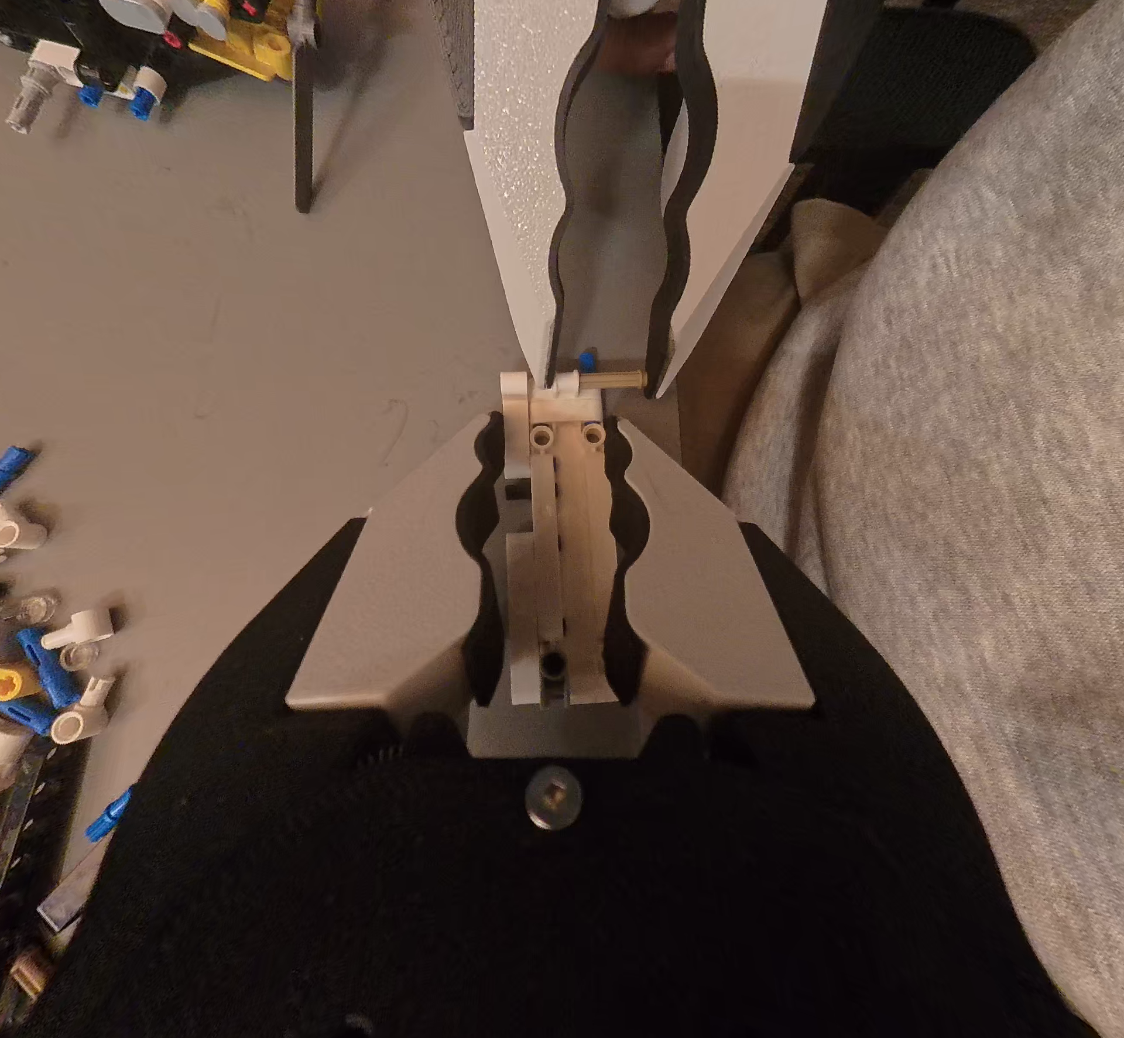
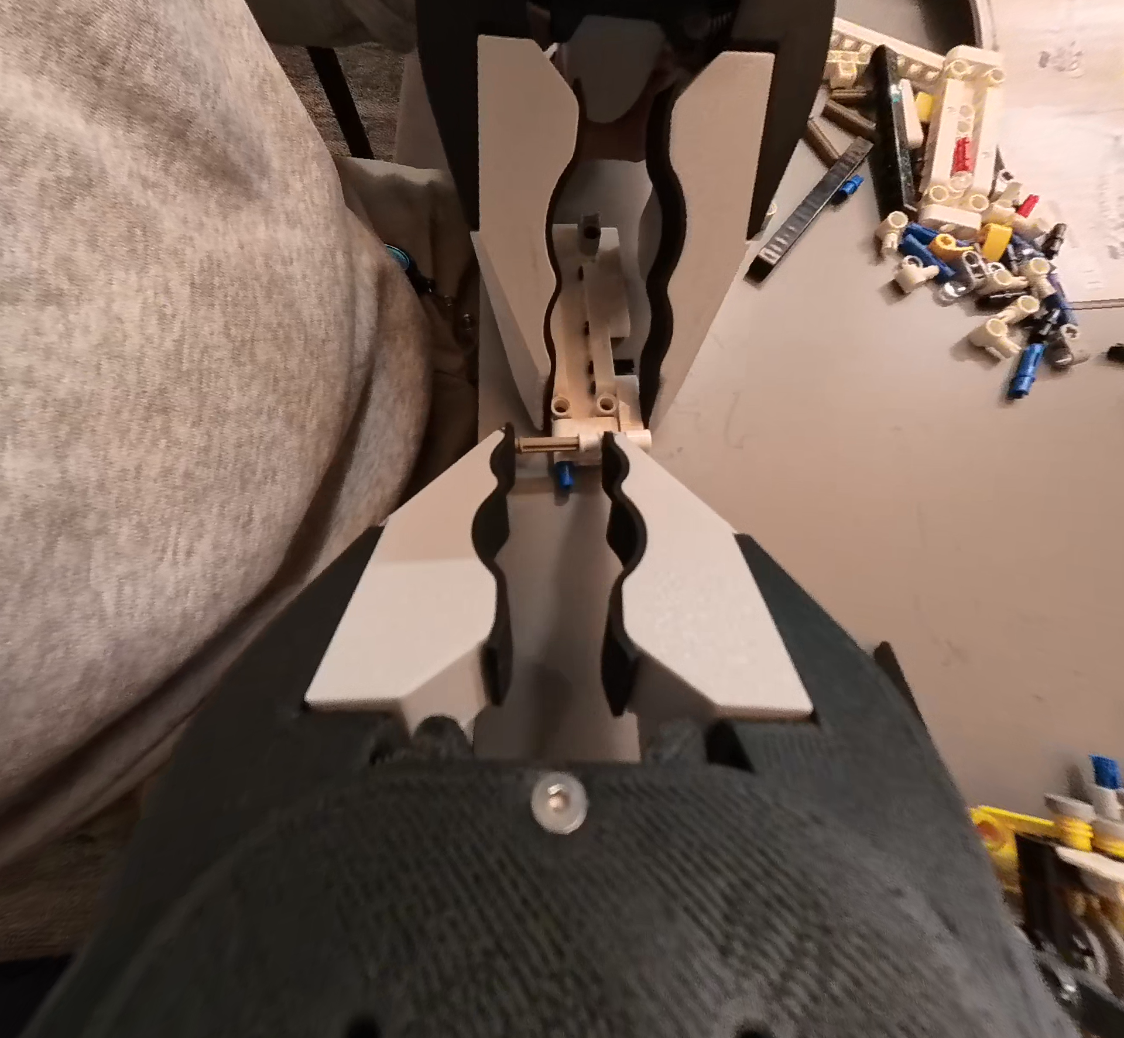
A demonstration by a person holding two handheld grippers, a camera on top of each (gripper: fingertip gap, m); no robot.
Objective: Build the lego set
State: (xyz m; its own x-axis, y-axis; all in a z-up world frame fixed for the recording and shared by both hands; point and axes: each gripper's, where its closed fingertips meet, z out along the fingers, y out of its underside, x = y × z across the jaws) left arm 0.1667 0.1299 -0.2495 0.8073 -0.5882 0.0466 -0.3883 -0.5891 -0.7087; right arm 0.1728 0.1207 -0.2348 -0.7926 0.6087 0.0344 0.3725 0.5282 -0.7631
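Note:
My left gripper point(image 1: 550, 422) is shut on a white lego sub-assembly point(image 1: 559, 552) of stacked beams and panels and holds it above the grey table point(image 1: 213, 309). A tan axle point(image 1: 611, 381) sticks sideways out of a white connector point(image 1: 568, 383) at its front end, with a blue pin point(image 1: 587, 361) just behind. My right gripper point(image 2: 556, 444) faces the left one tip to tip. Its tips close on the tan axle point(image 2: 541, 445) and white connector point(image 2: 587, 443): one pad touches the axle's free end, the other sits at the connector. The left gripper point(image 2: 593, 409) shows opposite, with the sub-assembly point(image 2: 587, 327).
A partly built black, white and yellow model point(image 1: 152, 5) stands at the back left, with a long black beam point(image 1: 302, 127) beside it. Piles of loose parts point(image 1: 48, 662) point(image 2: 985, 260), a white frame point(image 2: 967, 127) and a booklet point(image 2: 1046, 35) lie on the table. A person's grey garment point(image 2: 152, 279) is close by. Less than 4 cm separates the two grippers' tips.

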